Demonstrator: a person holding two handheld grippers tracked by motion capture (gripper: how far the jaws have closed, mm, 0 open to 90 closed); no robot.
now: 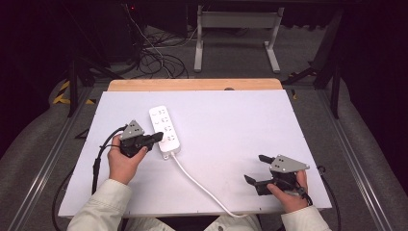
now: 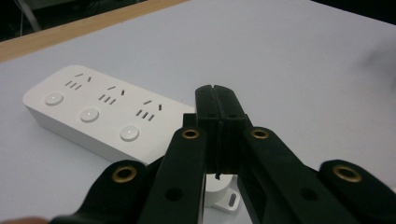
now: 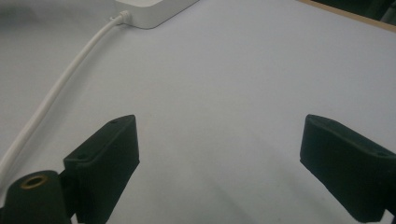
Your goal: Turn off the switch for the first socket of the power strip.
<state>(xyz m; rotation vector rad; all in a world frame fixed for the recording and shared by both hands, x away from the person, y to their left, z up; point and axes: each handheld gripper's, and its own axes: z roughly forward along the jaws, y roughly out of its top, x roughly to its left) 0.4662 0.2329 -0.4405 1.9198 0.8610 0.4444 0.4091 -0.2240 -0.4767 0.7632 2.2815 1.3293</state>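
White power strip (image 1: 164,129) with white cord (image 1: 199,185); black tongs (image 1: 155,138) (grey top plates); white table (image 1: 231,125) sheet, wood edge; cream sleeves (image 1: 103,204).

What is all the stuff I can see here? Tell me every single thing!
power strip: one, white, left of middle on the board
cord: one, white, runs from the strip to the near edge
board: one, white, covers the table
table: one, wooden, far edge showing
cables: several, dark, on the floor beyond
left gripper: one, black, shut, at the strip's near end
right gripper: one, black, open, near right
sleeves: two, cream, bottom edge
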